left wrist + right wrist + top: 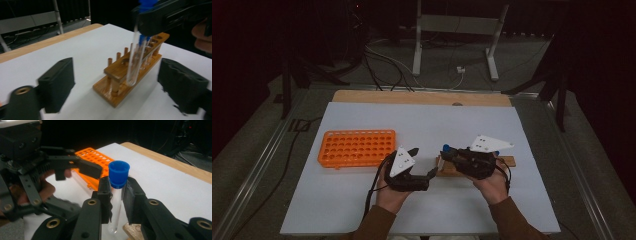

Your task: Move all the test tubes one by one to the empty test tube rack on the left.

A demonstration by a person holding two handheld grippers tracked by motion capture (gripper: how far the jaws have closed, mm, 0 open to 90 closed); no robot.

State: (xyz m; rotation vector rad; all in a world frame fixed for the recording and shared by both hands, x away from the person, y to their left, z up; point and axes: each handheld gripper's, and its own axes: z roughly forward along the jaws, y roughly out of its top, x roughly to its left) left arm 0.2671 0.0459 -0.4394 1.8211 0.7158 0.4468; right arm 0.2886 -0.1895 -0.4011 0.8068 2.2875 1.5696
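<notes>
Right gripper clamped on clear test tube under its blue cap, held upright just above wooden rack right of centre. Left gripper wide open, empty, jaws either side of rack's near end. Risks: tube slipping through smooth glass grip, tip catching rack top, left jaw nudging rack. Orange tray well left, untouched

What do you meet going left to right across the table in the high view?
Orange rack → left gripper, fingers apart → blue-capped test tube held in the right gripper → wooden rack, its bare end showing past the right hand.
</notes>
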